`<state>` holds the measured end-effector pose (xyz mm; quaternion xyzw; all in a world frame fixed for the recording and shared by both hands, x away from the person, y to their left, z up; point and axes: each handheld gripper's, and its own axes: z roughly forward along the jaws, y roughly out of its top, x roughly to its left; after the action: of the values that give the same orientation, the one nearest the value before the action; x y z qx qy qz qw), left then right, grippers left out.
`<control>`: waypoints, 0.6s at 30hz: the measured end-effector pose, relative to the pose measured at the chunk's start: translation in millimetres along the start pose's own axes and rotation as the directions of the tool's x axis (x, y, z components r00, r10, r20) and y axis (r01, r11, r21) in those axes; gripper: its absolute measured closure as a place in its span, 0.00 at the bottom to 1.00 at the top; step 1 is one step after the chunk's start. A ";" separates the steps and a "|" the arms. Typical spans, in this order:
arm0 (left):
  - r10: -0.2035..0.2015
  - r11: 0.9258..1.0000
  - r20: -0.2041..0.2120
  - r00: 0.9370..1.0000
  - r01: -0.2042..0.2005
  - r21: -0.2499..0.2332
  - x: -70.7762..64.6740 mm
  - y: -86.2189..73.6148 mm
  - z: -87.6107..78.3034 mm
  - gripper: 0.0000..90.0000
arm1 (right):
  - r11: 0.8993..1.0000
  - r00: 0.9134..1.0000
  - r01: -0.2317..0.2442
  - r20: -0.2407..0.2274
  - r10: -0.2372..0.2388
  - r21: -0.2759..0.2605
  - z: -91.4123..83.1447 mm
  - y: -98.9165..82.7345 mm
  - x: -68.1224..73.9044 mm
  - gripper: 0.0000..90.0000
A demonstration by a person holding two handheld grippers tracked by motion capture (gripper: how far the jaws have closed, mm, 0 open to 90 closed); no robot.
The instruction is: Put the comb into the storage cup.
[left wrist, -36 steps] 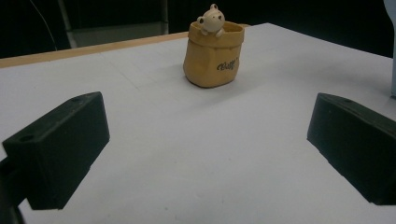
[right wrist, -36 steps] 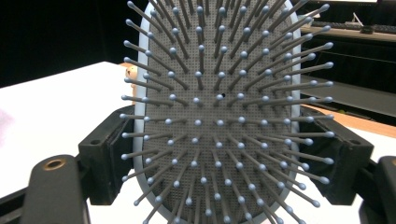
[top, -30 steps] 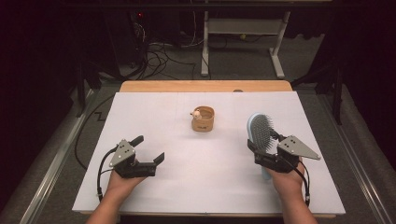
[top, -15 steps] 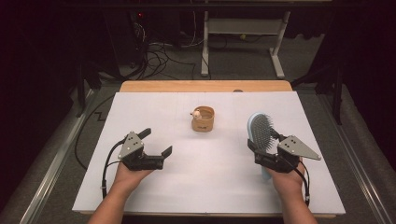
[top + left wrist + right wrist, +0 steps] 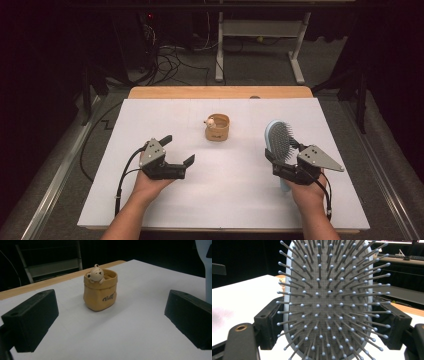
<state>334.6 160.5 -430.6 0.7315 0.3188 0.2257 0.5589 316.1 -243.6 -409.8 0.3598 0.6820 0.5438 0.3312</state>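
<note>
A small tan bag-shaped pot (image 5: 217, 128) with a little bear figure on its rim stands mid-table, a bit toward the back. My left gripper (image 5: 177, 150) hovers at the front left, open, with nothing between its jaws. In the left gripper view the pot (image 5: 100, 292) stands ahead of the gripper (image 5: 110, 317), centred between the wide jaws and well clear of them. My right gripper (image 5: 282, 156) at the front right is shut on a light blue hairbrush (image 5: 278, 139), holding it upright. In the right gripper view the bristle face of the brush (image 5: 329, 300) is turned to the camera, and both jaws clamp its edges.
A white sheet (image 5: 150, 210) covers the table, and a wooden strip (image 5: 220, 92) shows along the far edge. Behind the table the floor is dark, with loose cables (image 5: 165, 60) and a white stand frame (image 5: 260, 30). The table drops off at both sides.
My left gripper has moved right, toward the table's middle, and rose slightly, its jaws still open. The right gripper and the brush have stayed put.
</note>
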 end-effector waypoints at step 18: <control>-0.003 1.000 0.073 0.997 0.001 0.017 -18.2 -6.8 19.5 0.00 | 1.000 1.000 0.025 -0.013 -0.025 0.005 4.1 2.2 9.8 0.23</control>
<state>333.8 135.5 -442.0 0.7436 0.3008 0.1954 0.5642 314.7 -232.9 -409.1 0.3487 0.6898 0.5403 0.3328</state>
